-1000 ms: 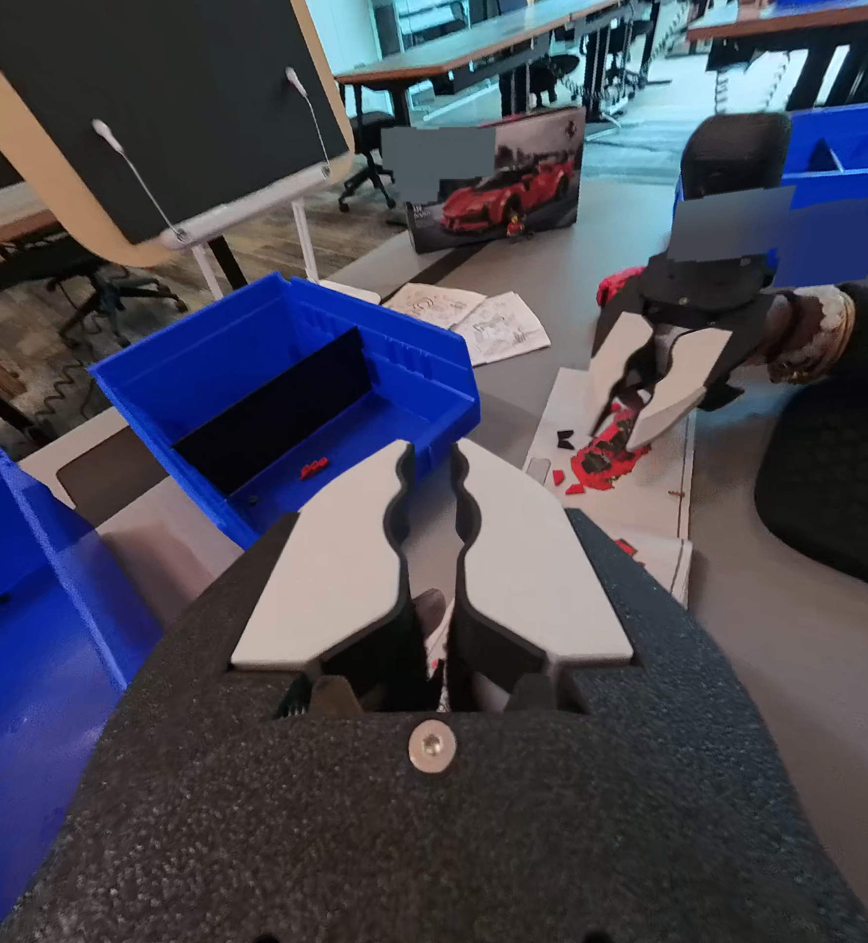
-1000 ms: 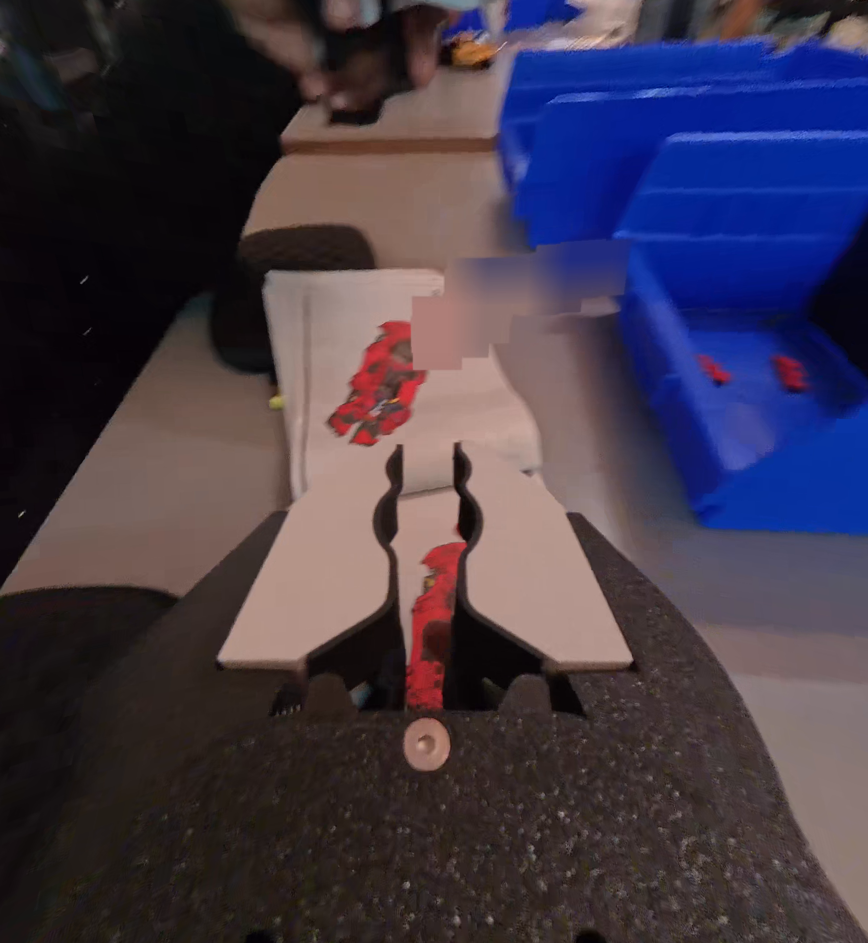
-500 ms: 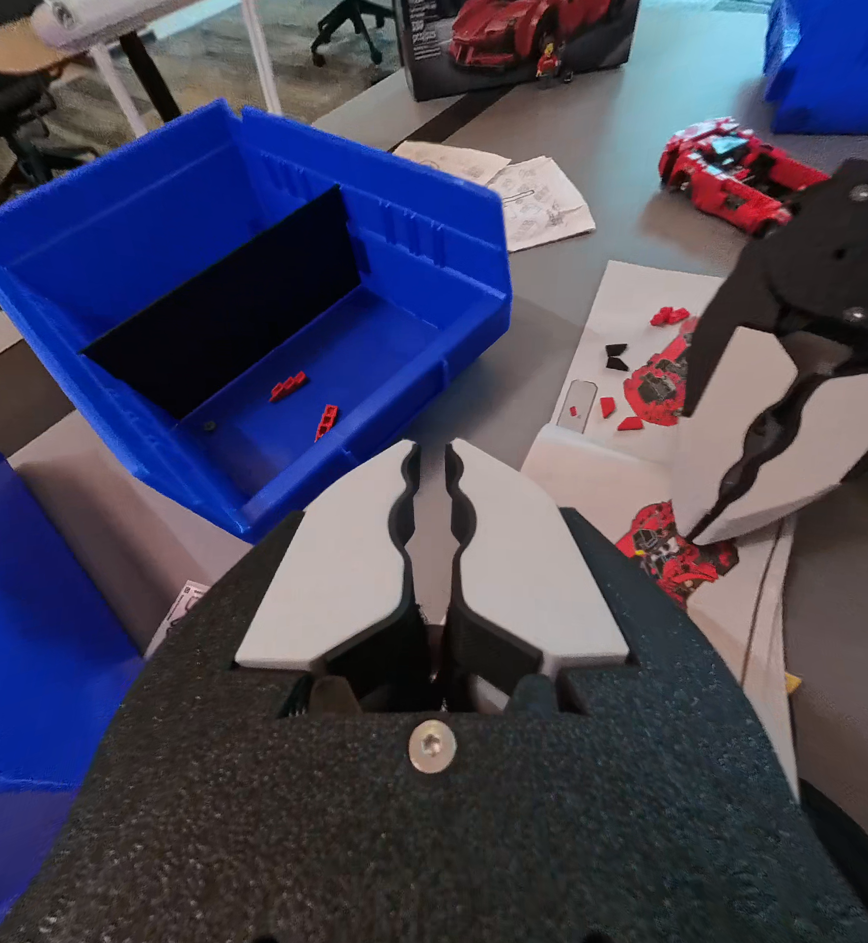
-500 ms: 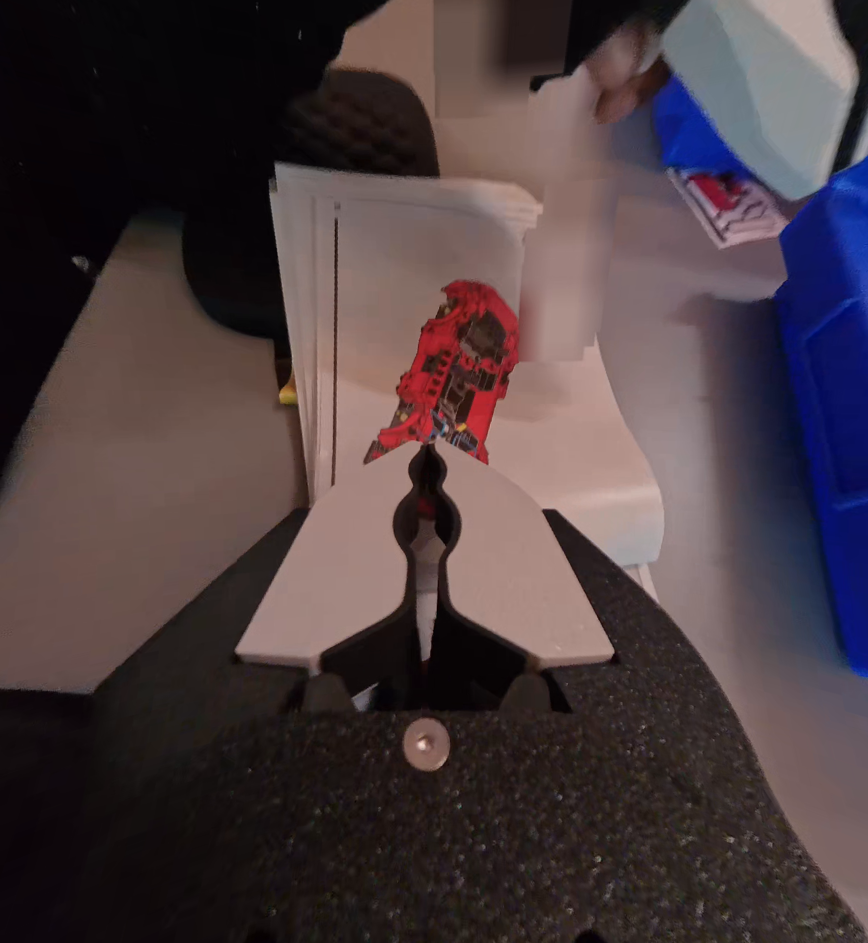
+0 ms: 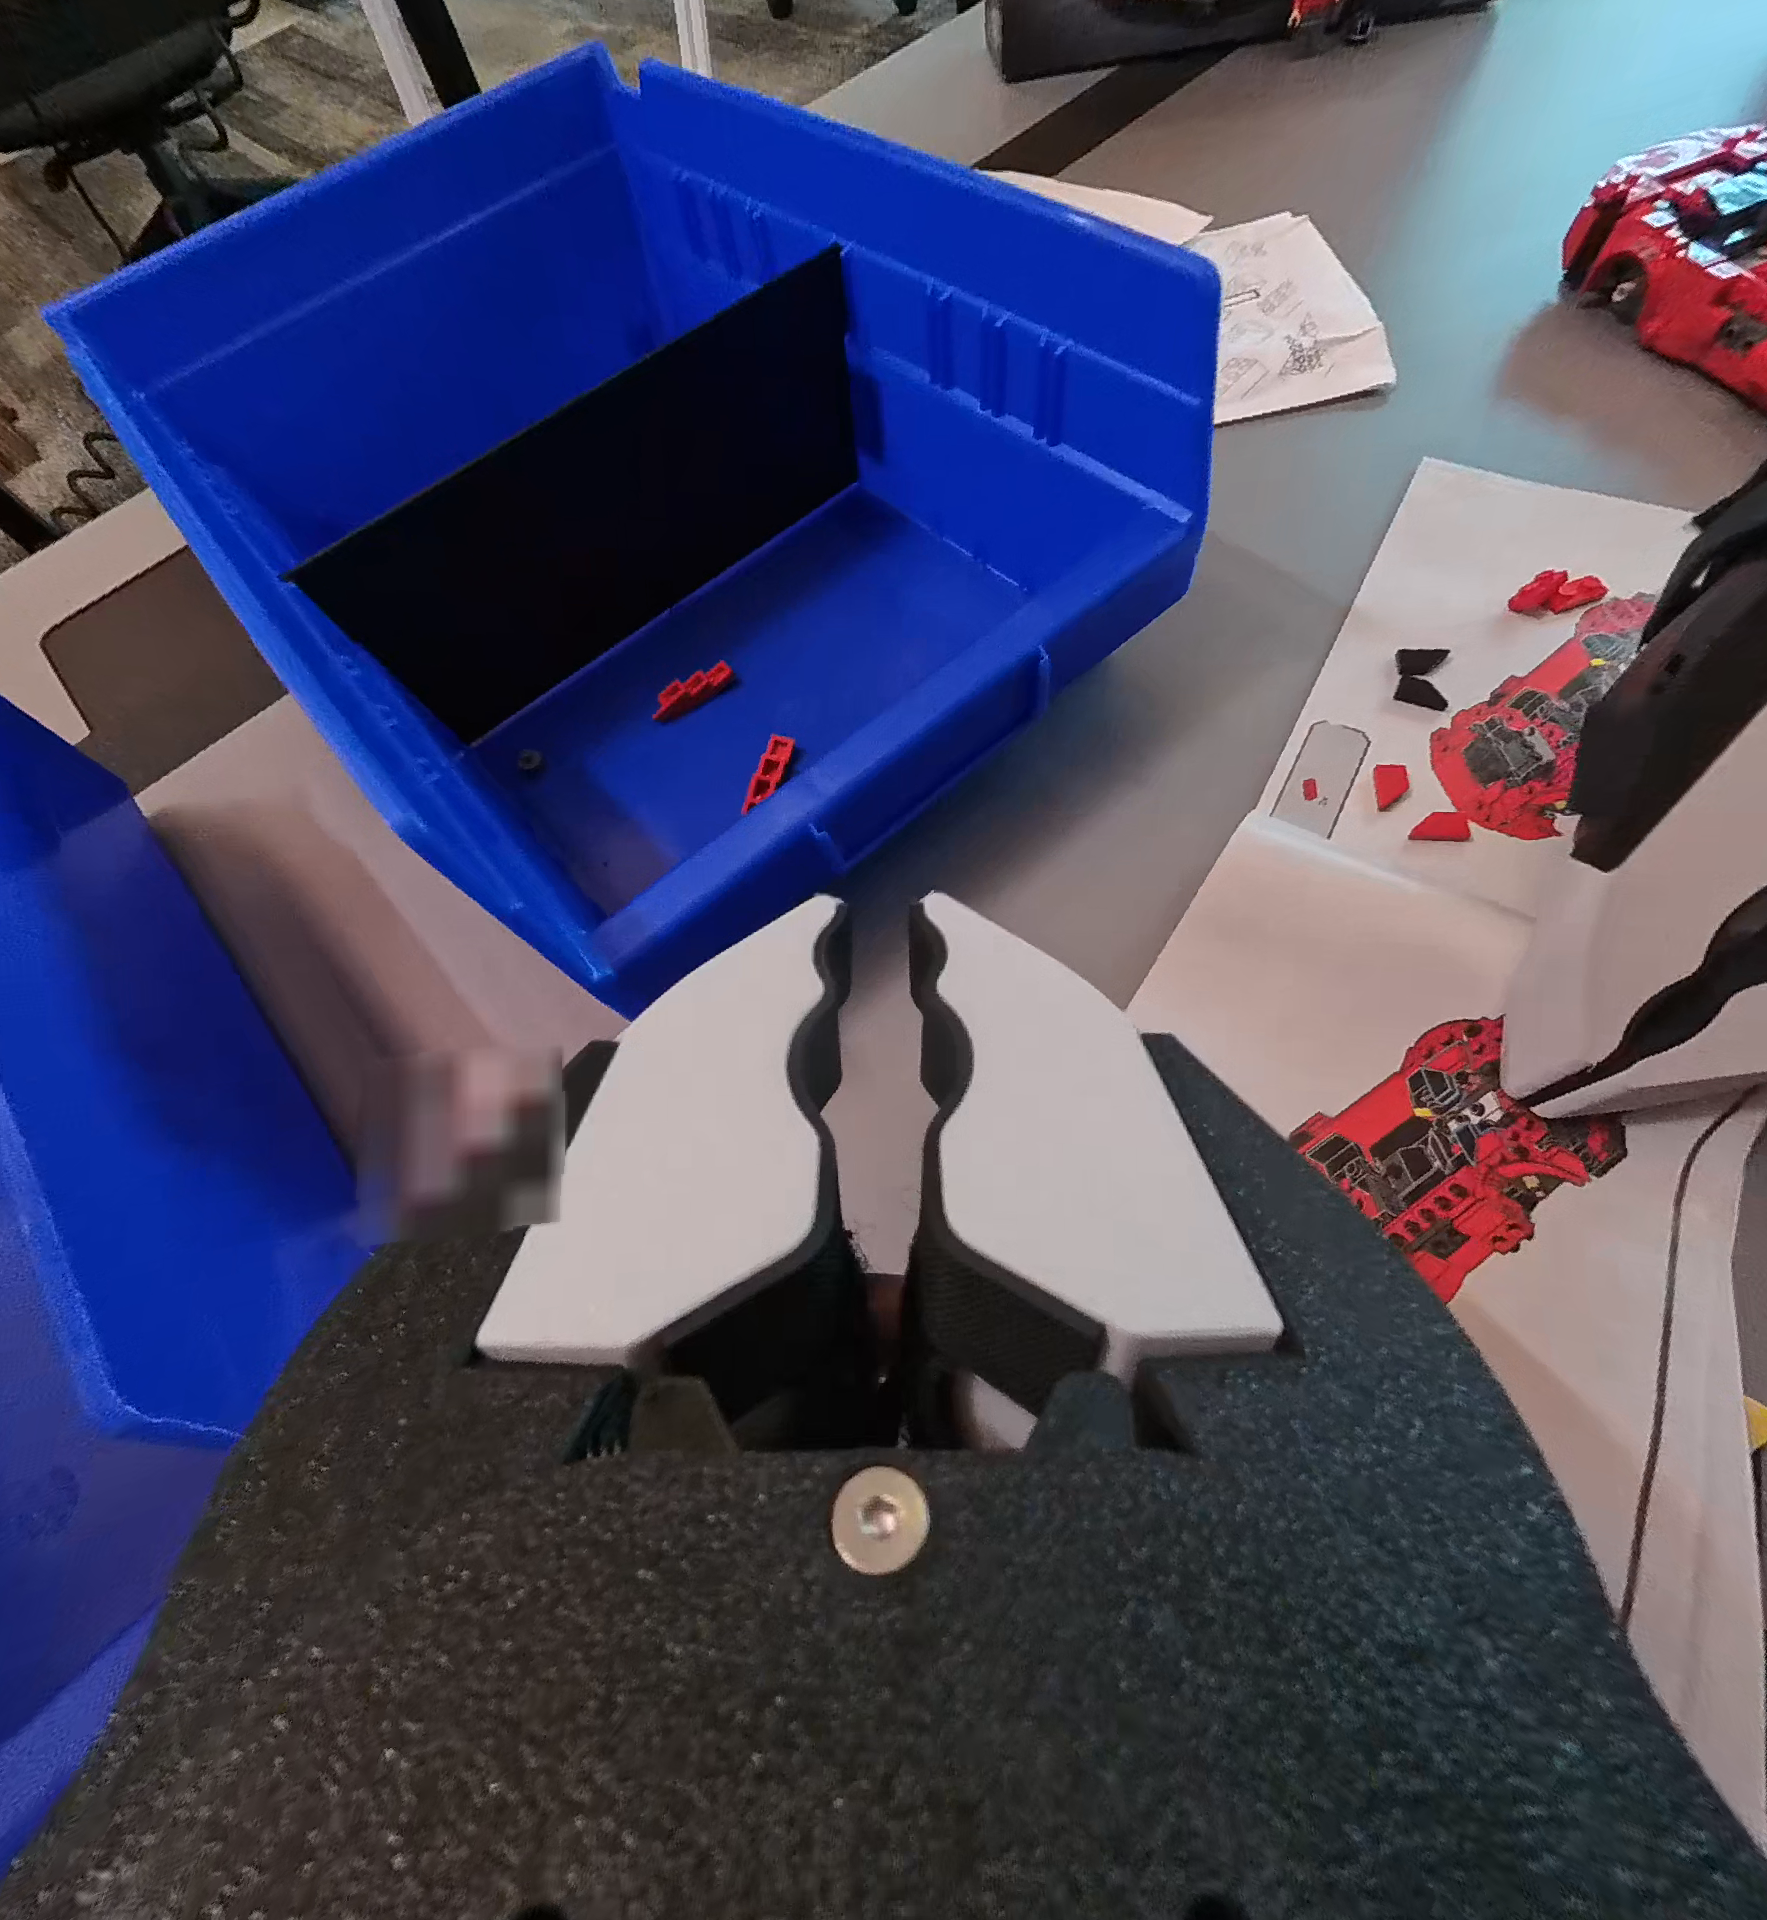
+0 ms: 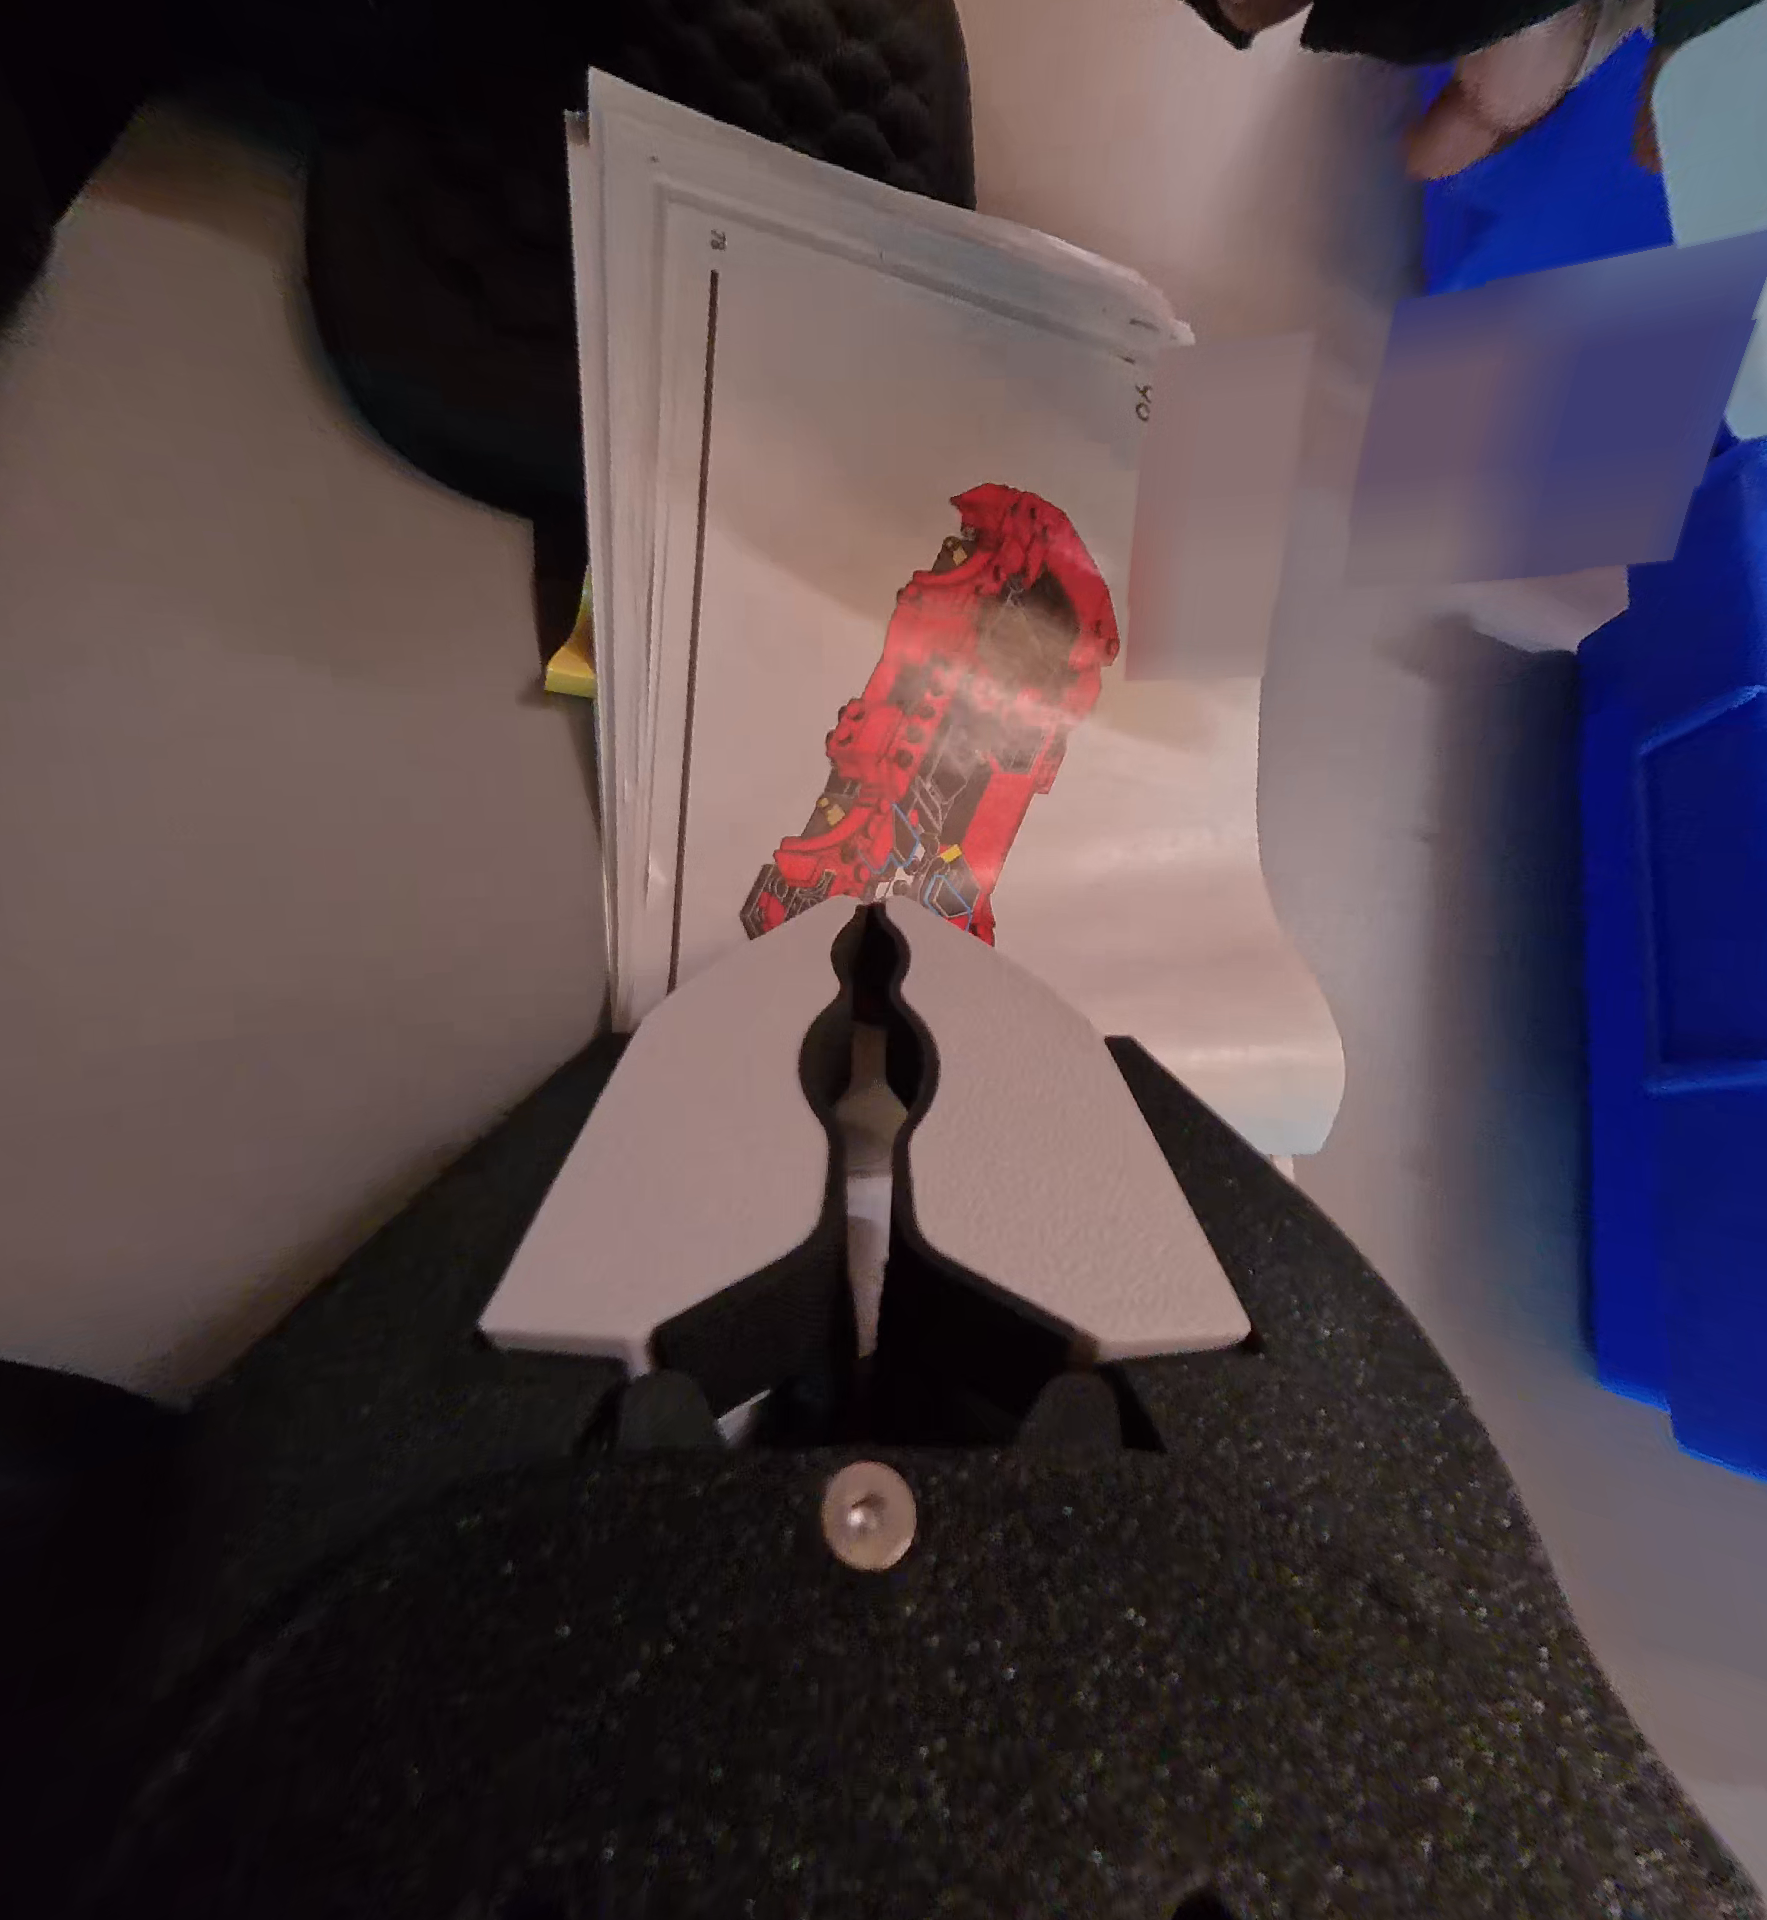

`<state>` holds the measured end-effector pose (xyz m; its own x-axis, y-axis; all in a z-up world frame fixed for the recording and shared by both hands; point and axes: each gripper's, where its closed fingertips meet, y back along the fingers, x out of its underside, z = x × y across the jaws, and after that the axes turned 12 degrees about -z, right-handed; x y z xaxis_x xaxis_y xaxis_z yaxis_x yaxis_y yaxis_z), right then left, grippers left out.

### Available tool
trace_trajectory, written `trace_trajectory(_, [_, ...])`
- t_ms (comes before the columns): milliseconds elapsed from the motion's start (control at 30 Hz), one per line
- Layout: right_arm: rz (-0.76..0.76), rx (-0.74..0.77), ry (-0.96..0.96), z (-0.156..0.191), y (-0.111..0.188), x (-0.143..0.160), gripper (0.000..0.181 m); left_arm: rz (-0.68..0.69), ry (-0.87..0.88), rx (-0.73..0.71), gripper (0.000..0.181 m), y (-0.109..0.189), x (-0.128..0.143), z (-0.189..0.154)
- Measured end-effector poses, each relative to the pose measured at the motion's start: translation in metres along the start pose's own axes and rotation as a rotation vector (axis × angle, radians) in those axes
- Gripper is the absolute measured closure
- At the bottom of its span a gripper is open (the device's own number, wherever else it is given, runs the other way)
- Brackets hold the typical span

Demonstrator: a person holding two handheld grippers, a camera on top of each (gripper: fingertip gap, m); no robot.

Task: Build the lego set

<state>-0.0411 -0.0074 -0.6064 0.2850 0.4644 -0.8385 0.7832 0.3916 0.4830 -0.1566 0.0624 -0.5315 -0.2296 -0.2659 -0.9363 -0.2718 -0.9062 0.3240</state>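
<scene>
While a grey table carries a blue bin, manual and red car, the left gripper gapes empty; the right gripper pinches the manual's page.

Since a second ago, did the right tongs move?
Yes. The right tongs came down toward the camera along the open instruction booklet, from its far picture to the near one, and closed.

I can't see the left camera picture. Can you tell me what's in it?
The left gripper, slightly open and holding nothing, hovers near a blue bin with two small red lego pieces inside. To the right, the right gripper pinches a page of the instruction booklet, and a red lego car sits farther back.
</scene>
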Motion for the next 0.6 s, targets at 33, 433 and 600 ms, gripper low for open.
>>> trace_trajectory(33, [0.004,0.003,0.009,0.0,-0.0001,0.0,0.181,-0.001,-0.001,0.002,0.172,-0.0002,0.0,-0.0005])
trace_trajectory(433, [0.051,0.03,0.024,0.0006,-0.0002,0.0006,0.181,0.009,0.003,-0.004,0.172,-0.0002,0.0022,0.0006])
trace_trajectory(600, [0.078,0.046,0.055,0.0007,-0.0002,0.0005,0.181,0.023,0.0,-0.011,0.172,-0.0002,0.0052,0.0022])
